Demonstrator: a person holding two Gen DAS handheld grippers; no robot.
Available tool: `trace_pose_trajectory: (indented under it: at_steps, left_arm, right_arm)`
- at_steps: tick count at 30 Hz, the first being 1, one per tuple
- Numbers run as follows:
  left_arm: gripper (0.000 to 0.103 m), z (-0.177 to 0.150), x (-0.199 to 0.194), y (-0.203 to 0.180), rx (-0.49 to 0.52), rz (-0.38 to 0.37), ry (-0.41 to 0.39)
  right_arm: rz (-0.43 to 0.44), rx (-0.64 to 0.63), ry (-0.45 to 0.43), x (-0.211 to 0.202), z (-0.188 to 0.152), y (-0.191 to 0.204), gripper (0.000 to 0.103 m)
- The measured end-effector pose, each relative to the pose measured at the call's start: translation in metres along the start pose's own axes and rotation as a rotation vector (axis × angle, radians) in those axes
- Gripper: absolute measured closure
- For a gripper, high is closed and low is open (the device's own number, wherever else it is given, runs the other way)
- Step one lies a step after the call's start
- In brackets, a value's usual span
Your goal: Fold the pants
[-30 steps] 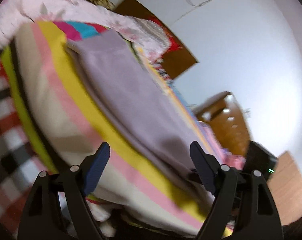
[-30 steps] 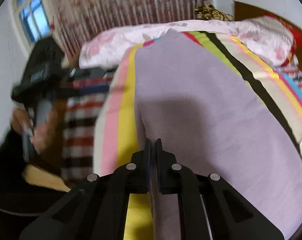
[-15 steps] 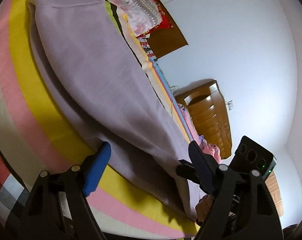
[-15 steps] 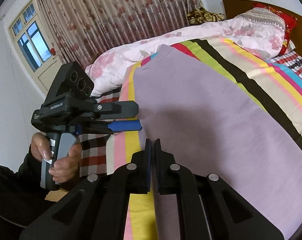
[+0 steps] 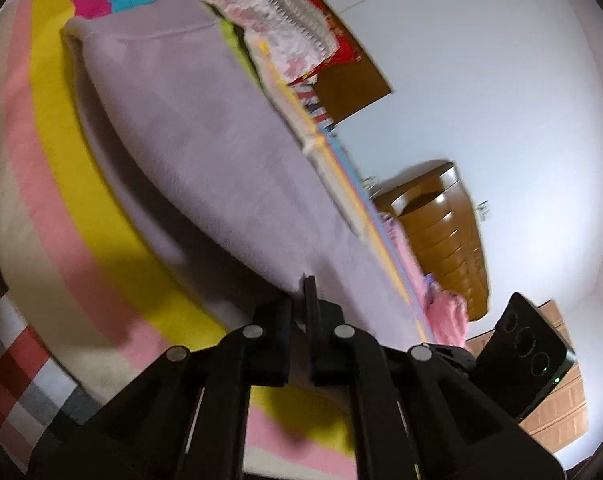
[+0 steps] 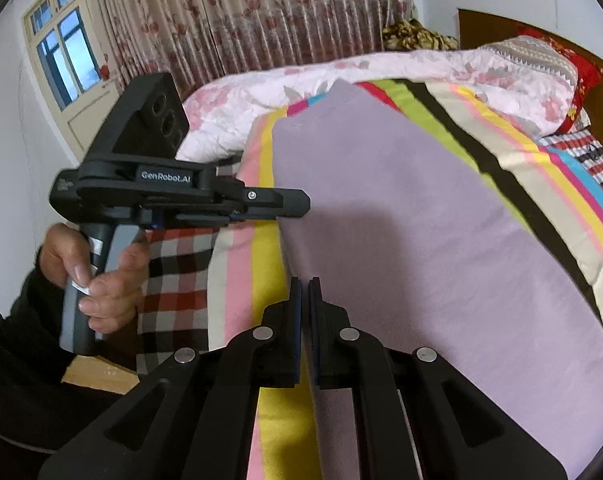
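Lilac pants (image 6: 421, 216) lie flat along the striped blanket (image 6: 261, 280) on the bed, long left edge beside the yellow stripe. Left claw (image 5: 307, 284) has just been closing, now clenched on that edge. Right claw (image 6: 305, 284) pinches the near edge. Bare blanket left of the pants; pink quilt (image 6: 341, 76) bunched past the far end.

Your pants (image 6: 421, 240) lie flat along the blanket (image 6: 257, 268), which covers the bed. Behind them, at the far end, sits the quilt (image 6: 381, 76), with a pillow (image 6: 541, 60) to its right. Your left gripper (image 6: 301, 204) meets the pants' left edge; your right gripper (image 6: 305, 284) is at the same edge, nearer you. The curtain (image 6: 261, 12) hangs behind the bed, the window (image 6: 65, 52) to its left.
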State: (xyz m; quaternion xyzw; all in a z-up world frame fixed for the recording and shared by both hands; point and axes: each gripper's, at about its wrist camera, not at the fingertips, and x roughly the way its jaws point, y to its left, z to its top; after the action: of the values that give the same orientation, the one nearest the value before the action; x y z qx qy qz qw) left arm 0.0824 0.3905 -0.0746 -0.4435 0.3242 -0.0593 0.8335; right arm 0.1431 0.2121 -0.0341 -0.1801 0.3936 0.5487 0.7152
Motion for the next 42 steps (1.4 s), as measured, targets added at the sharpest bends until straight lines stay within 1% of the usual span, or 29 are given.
trace_pose_trajectory:
  at_steps: [2,5,9,11,13,14,15,17,18,19,20,21,22,23,24,25,26,29,31,32,33,34,35,37,38,39,40,41,42]
  left_arm:
    - [0.098,-0.004,0.009,0.011,-0.032,0.020,0.026]
    - [0.098,-0.007,0.005,0.016,-0.055,-0.002,0.011]
    - [0.098,-0.005,-0.002,0.000,0.013,0.016,-0.015]
    - [0.098,-0.006,0.006,0.008,-0.008,0.032,0.005]
    - [0.098,-0.008,0.007,0.019,-0.032,0.002,0.002]
    - [0.098,-0.009,0.005,0.019,-0.035,-0.002,0.005]
    - [0.097,-0.008,0.004,0.017,-0.030,0.010,0.007]
    - [0.095,-0.009,0.001,0.011,-0.005,0.040,0.008]
    - [0.086,-0.010,-0.005,0.010,-0.009,0.050,0.004]
    - [0.062,-0.010,-0.011,0.008,-0.008,0.073,-0.009]
    - [0.040,-0.011,-0.021,0.005,0.005,0.137,-0.043]
    - [0.011,-0.010,-0.033,-0.004,0.040,0.252,-0.117]
    - [0.010,-0.010,-0.044,-0.014,0.088,0.302,-0.194]
    - [0.010,-0.009,-0.051,-0.029,0.162,0.319,-0.248]
    - [0.009,-0.008,-0.051,-0.039,0.204,0.311,-0.258]
    - [0.009,-0.008,-0.048,-0.048,0.232,0.299,-0.254]
    - [0.009,-0.009,-0.042,-0.055,0.254,0.288,-0.242]
    - [0.009,-0.018,-0.004,-0.081,0.365,0.272,-0.147]
    - [0.009,-0.031,0.024,-0.089,0.430,0.316,-0.088]
    - [0.009,-0.036,0.030,-0.087,0.443,0.331,-0.066]
    - [0.009,-0.044,0.041,-0.084,0.469,0.368,-0.032]
    - [0.008,-0.053,0.048,-0.084,0.521,0.411,-0.019]
    - [0.007,-0.061,0.048,-0.083,0.585,0.438,-0.031]
    - [0.007,-0.079,0.060,-0.088,0.734,0.554,0.000]
    - [0.007,-0.081,0.059,-0.088,0.746,0.569,0.010]
    - [0.007,-0.076,0.057,-0.091,0.725,0.551,0.031]
    - [0.007,-0.070,0.052,-0.094,0.694,0.504,0.046]
    - [0.007,-0.063,0.046,-0.097,0.660,0.447,0.047]
    - [0.006,-0.046,0.042,-0.106,0.633,0.398,0.028]
  right_arm:
    - [-0.017,-0.010,0.021,0.012,-0.009,0.001,0.097]
    - [-0.004,0.021,-0.012,0.005,-0.008,0.000,0.098]
    - [-0.023,-0.007,-0.029,-0.003,-0.008,0.008,0.098]
    - [-0.028,0.000,0.005,0.010,-0.015,0.005,0.098]
    - [-0.013,0.016,-0.012,0.009,-0.017,0.003,0.098]
    - [-0.010,0.029,-0.003,0.007,-0.015,0.002,0.097]
    - [-0.005,0.024,0.011,0.005,-0.014,0.004,0.091]
    - [-0.002,-0.001,0.041,-0.006,-0.016,0.009,0.086]
    - [0.005,-0.006,0.039,-0.014,-0.018,0.010,0.086]
    - [0.016,0.000,0.020,-0.028,-0.020,0.008,0.086]
    - [0.018,0.016,-0.003,-0.038,-0.023,0.004,0.086]
    - [0.013,0.055,-0.042,-0.053,-0.027,-0.005,0.074]
    - [-0.006,0.097,-0.076,-0.065,-0.031,-0.015,0.054]
    - [-0.050,0.135,-0.113,-0.074,-0.035,-0.023,0.012]
    - [-0.091,0.172,-0.152,-0.081,-0.040,-0.033,0.011]
    - [-0.101,0.194,-0.153,-0.082,-0.043,-0.039,0.017]
    - [-0.119,0.222,-0.145,-0.081,-0.046,-0.044,0.033]
    - [-0.188,0.239,-0.121,-0.070,-0.048,-0.046,0.035]
    - [-0.251,0.181,-0.070,-0.056,-0.051,-0.035,0.035]
    - [-0.260,0.157,-0.041,-0.050,-0.053,-0.030,0.035]
    - [-0.261,0.106,0.029,-0.037,-0.061,-0.020,0.035]
    - [-0.285,0.064,0.010,-0.036,-0.067,-0.013,0.033]
    - [-0.292,0.060,0.001,-0.038,-0.069,-0.011,0.029]
    - [-0.247,0.095,0.044,-0.041,-0.072,-0.017,0.025]
    - [-0.238,0.095,0.058,-0.047,-0.072,-0.019,0.025]
    - [-0.238,0.098,0.055,-0.055,-0.071,-0.021,0.025]
    - [-0.246,0.099,0.042,-0.062,-0.070,-0.026,0.025]
    - [-0.267,0.100,0.021,-0.071,-0.067,-0.033,0.023]
    - [-0.311,0.106,-0.009,-0.083,-0.065,-0.043,0.016]
